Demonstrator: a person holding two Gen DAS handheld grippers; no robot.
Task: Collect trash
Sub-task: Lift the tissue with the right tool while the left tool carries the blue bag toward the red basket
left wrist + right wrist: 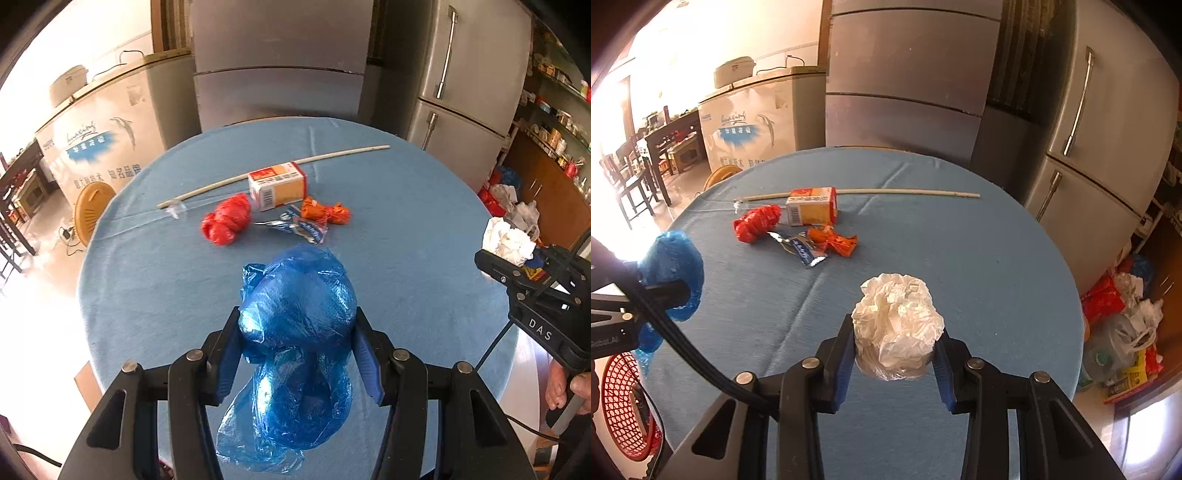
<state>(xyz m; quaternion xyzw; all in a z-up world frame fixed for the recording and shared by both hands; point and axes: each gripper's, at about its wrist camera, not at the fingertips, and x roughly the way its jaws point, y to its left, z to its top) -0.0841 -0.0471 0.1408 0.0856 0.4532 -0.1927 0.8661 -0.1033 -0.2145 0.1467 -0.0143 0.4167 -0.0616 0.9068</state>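
You have a crinkled, glossy blue plastic bag (295, 314) between matt black plastic fingers (229, 350) with smooth blue pads, and a wad of thin, wrinkled white plastic film (897, 325). The table (406, 229) wears a matt blue cloth, soft-looking and creased. On it lie a shiny red plastic bag (225, 221), a printed cardboard carton (277, 186), a foil-bright wrapper (299, 227) and a smooth pale stick (273, 171). The fridge (469, 85) behind has a brushed metal look.

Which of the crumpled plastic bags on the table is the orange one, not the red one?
The orange bag right of the silver-blue wrapper, just below the carton. The red bag lies on the wrapper's left.
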